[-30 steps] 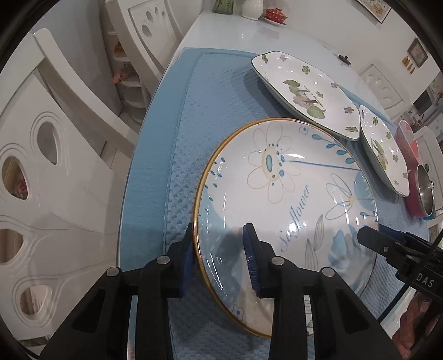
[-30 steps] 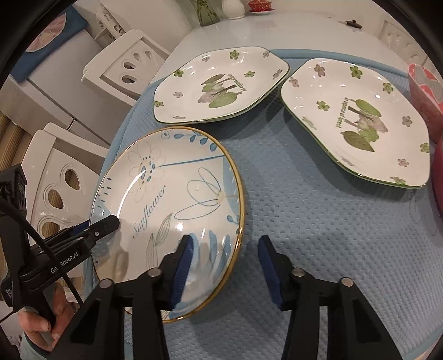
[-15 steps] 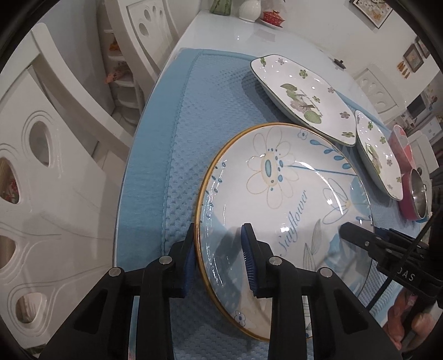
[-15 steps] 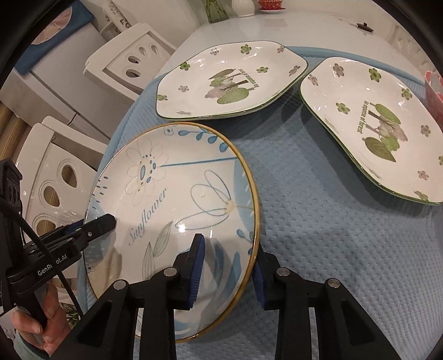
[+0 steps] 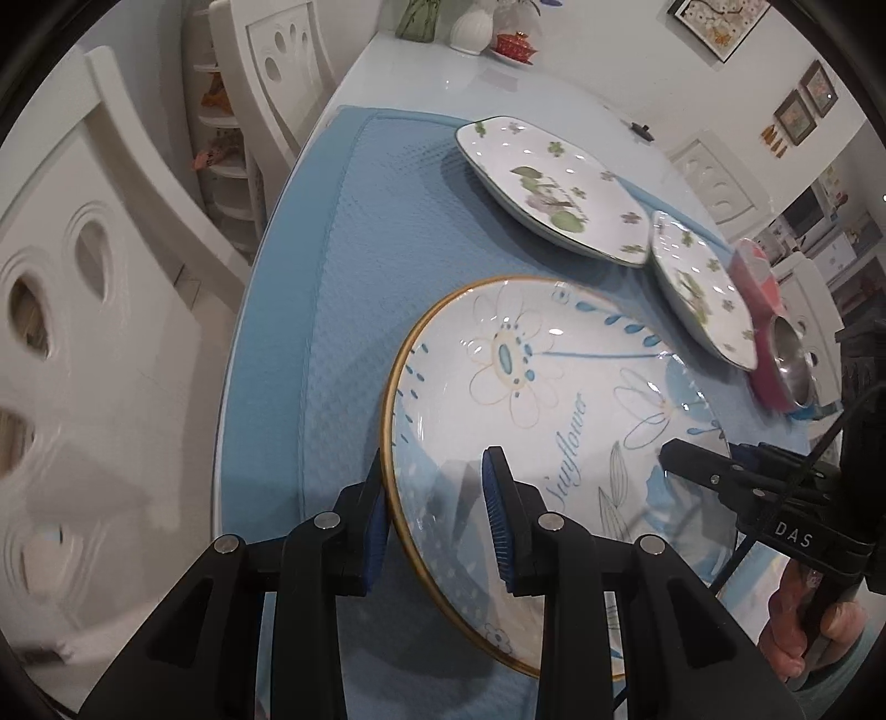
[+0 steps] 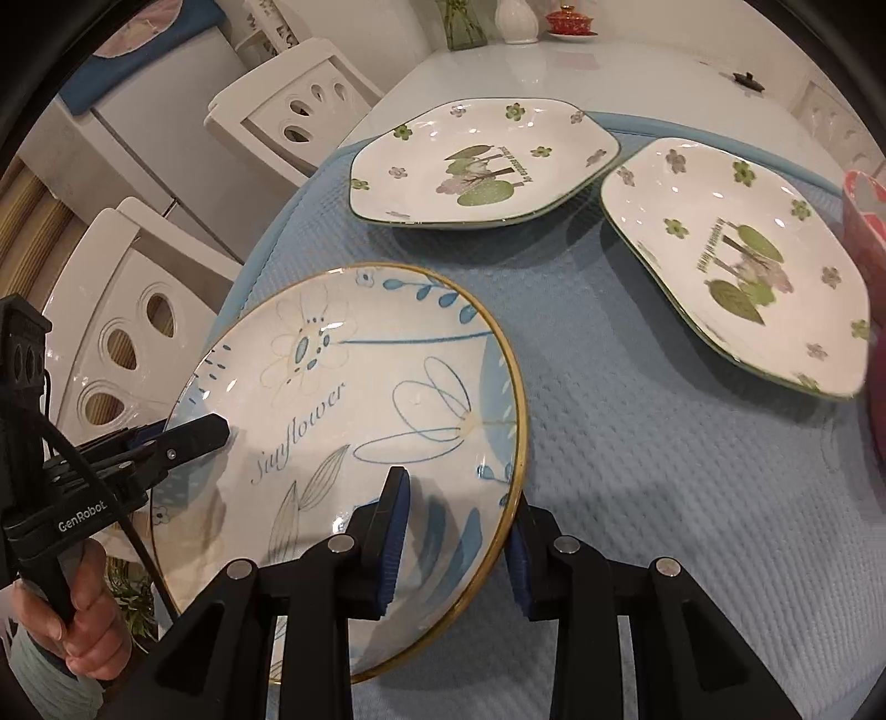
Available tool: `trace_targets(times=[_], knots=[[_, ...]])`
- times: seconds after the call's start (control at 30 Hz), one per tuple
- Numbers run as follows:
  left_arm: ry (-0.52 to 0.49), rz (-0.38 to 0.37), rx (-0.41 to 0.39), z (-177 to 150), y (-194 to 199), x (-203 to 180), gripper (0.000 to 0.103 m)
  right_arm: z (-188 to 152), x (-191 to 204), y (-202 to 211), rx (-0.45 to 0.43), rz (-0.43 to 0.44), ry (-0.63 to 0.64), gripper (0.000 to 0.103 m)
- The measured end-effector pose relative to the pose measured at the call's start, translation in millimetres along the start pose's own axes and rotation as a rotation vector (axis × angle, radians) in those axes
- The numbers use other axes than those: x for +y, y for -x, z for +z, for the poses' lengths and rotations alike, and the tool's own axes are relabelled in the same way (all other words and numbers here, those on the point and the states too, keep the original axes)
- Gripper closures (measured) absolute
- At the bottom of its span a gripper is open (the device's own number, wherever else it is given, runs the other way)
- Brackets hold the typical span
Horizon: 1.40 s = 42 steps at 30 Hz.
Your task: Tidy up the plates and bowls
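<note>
A round white plate with blue flowers, the word "Sunflower" and a gold rim is held off the blue mat, also in the right wrist view. My left gripper is shut on its left rim. My right gripper is shut on its right rim. Each gripper shows in the other's view, at the plate's far side. Two white plates with green leaves lie beyond: one at the back, one to the right.
A blue waffle mat covers the white table. A red bowl with a metal pot sits at the right. White chairs stand along the left edge. Vases stand at the far end.
Both grippers have closed on the round plate's opposite rims, and the plate has come up off the mat and tilted.
</note>
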<state>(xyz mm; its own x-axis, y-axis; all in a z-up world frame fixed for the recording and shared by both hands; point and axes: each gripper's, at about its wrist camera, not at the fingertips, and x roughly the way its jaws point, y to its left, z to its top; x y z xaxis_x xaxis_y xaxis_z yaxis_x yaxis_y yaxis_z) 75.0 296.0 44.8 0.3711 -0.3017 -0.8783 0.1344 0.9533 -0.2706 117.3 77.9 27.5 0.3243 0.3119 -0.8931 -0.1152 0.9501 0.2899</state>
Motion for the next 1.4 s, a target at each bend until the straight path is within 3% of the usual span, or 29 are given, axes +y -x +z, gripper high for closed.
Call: trace_targets(times=[0.2,0.4,0.8,0.93,1.03,1.23,1.33,1.37,1.4], knots=[[-0.001,0.008,0.001,-39.6,20.5,-7.9,0.076,-45.3,8.2,23.5,0.02,-0.002,-0.027,0.072],[0.037,0.025,0.043,-63.1,3.4,-1.9,0.076,-80.8,5.8,5.6,0.09,0.006,-0.044,0.072],[0.058,0.039,0.025,-74.2,6.7,-8.9,0.076,-76.8,-10.2,20.4,0.084,-0.032,-0.011,0.072],[0.077,0.108,-0.069,-69.5,40.0,-2.3,0.076,-77.2,-20.5,47.5,0.054,-0.048,0.003,0.072],[0.078,0.122,-0.161,-63.2,80.8,-6.7,0.076,-77.5,-27.7,92.8,-0.024,-0.024,0.007,0.072],[0.027,0.126,-0.379,-58.8,171.4,-60.3,0.072,-77.2,-25.3,187.4,-0.214,0.071,0.052,0.072],[0.043,0.093,-0.415,-60.2,197.5,-83.6,0.061,-83.7,-21.6,222.3,-0.269,0.095,0.059,0.06],[0.049,0.073,-0.412,-60.2,202.7,-87.1,0.051,-88.9,-23.0,232.1,-0.286,0.109,0.052,0.049],[0.056,0.049,-0.405,-61.4,208.6,-92.6,0.038,-95.1,-26.2,241.2,-0.308,0.133,0.043,0.046]])
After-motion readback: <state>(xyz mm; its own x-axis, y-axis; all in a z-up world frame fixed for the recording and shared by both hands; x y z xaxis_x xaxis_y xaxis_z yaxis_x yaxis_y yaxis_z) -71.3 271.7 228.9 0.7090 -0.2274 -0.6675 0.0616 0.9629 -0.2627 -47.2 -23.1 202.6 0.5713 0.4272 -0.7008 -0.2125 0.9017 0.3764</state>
